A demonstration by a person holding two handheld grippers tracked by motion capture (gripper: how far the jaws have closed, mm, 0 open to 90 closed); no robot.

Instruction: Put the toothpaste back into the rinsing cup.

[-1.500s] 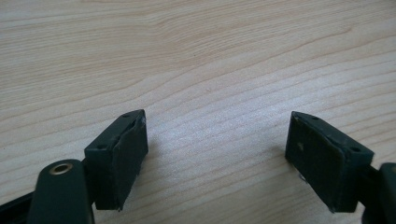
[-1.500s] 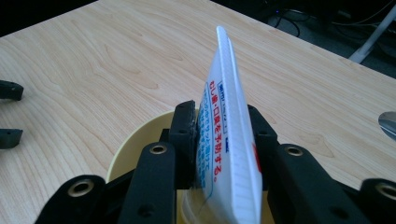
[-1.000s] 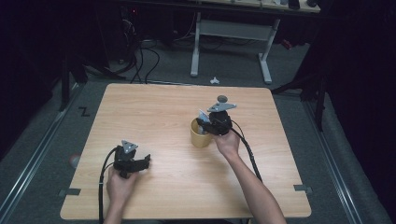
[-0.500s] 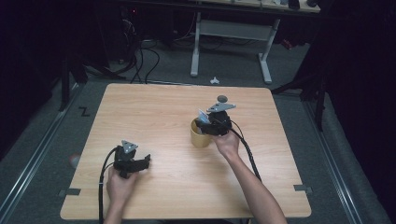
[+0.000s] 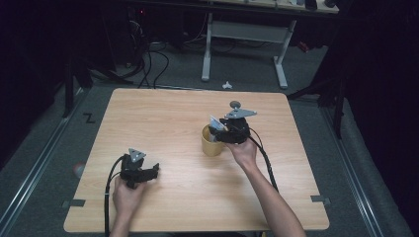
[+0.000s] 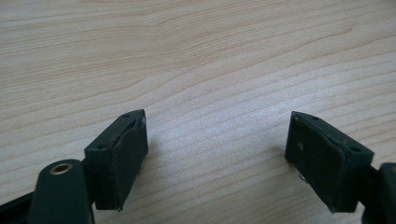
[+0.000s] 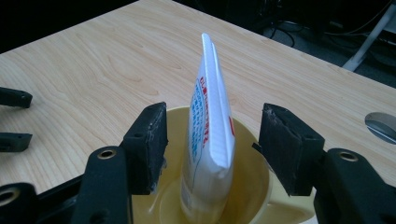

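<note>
Right claw [image 7: 212,154] apart astride tube [image 7: 208,135] in yellow cup [image 5: 211,143], left claw [image 6: 217,158] apart, low over table [image 5: 163,123].

A: What supports your work?

B: You have a rectangular light wooden table with rounded corners [image 5: 163,113], standing on grey carpeted floor [image 5: 74,123].

A: What rests directly on it?

B: You will find a yellow round cup [image 5: 211,142] right of centre. Your left black two-jaw gripper [image 5: 143,173] appears to rest on the top near the front left; actual contact cannot be confirmed.
</note>
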